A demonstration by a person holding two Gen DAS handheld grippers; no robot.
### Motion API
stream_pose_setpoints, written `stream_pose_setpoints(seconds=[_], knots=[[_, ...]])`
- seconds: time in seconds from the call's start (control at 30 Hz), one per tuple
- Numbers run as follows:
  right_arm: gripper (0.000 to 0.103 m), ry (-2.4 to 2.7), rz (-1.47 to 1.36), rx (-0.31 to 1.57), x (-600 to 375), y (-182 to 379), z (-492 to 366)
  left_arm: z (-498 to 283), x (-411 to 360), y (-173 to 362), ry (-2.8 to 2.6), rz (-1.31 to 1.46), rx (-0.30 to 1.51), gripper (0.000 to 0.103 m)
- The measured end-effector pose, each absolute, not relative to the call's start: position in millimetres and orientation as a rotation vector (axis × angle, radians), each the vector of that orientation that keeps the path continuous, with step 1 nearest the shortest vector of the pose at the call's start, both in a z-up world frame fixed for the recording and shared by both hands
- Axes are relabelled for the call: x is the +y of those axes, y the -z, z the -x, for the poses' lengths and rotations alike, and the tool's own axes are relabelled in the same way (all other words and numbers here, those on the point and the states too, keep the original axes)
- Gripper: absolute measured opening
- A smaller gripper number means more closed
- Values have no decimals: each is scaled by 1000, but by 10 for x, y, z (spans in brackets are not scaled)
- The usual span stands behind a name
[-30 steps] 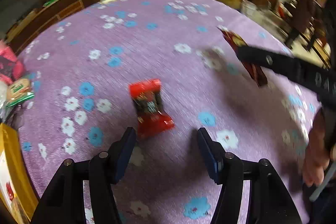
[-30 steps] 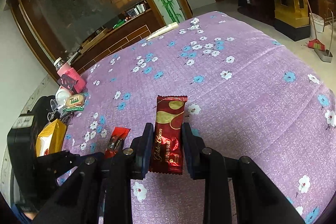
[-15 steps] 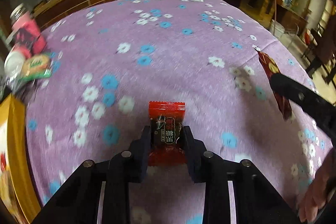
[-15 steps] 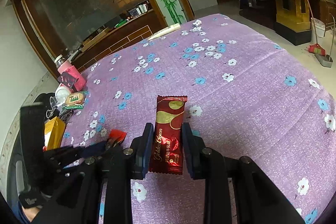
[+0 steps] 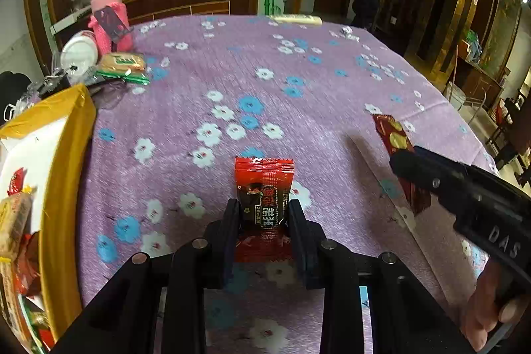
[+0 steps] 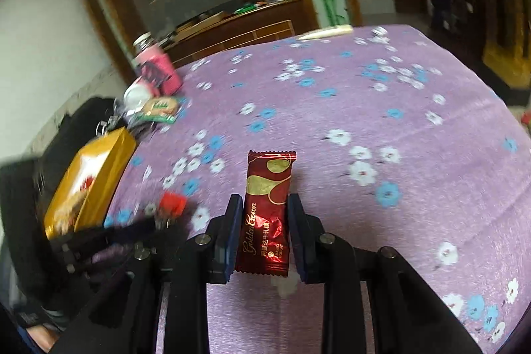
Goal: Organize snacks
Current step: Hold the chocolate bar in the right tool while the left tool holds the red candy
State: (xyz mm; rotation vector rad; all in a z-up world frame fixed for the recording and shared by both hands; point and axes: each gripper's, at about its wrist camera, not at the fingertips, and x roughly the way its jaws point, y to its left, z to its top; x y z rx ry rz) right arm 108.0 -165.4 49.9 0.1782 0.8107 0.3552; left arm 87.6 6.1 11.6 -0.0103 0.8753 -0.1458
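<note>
Far to my left gripper's left sits the yellow box [image 5: 63,135], open with snacks already inside; it now fills much more of that edge than a second ago, so I've swung toward it. Ahead-left of it are the pink bottle [image 5: 108,19] and the green cookie pack [image 5: 124,67], untouched on the purple floral desk [image 5: 298,82].

My left gripper [image 5: 264,219] is closed tight on the red candy [image 5: 264,201]. A second ago this candy lay loose on the cloth ahead of spread fingers; now it stands upright between them, apparently lifted off the desk. Grasp done, I judge.

To its right my right gripper [image 6: 265,234] is pinched on the dark red nougat bar [image 6: 267,214], upright, same hold as before, no slip. In the right wrist view the box [image 6: 89,178] has moved closer on the left, and the left side is motion-blurred.

Meaning: both pickups look finished, both snacks in the air. Next step is probably carrying them left into the box, left gripper first since it's nearer. Risk: grippers crowding each other over the opening.
</note>
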Motion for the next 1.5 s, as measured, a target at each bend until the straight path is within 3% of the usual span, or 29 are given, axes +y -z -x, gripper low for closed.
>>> stream_pose_setpoints(seconds=[0.37,0.8,1.5], knots=[[26,-332,-155,779,-1664,-530,-1063,-868,2,-260,175,-12,844,30],[26,-338,-175,765,-1682,-581,-1057,-963,-83,-82,174,-50,928,30],[26,-337,-205,778,-1718,-567,-1094,-857,-2,-270,193,-5,845,30]])
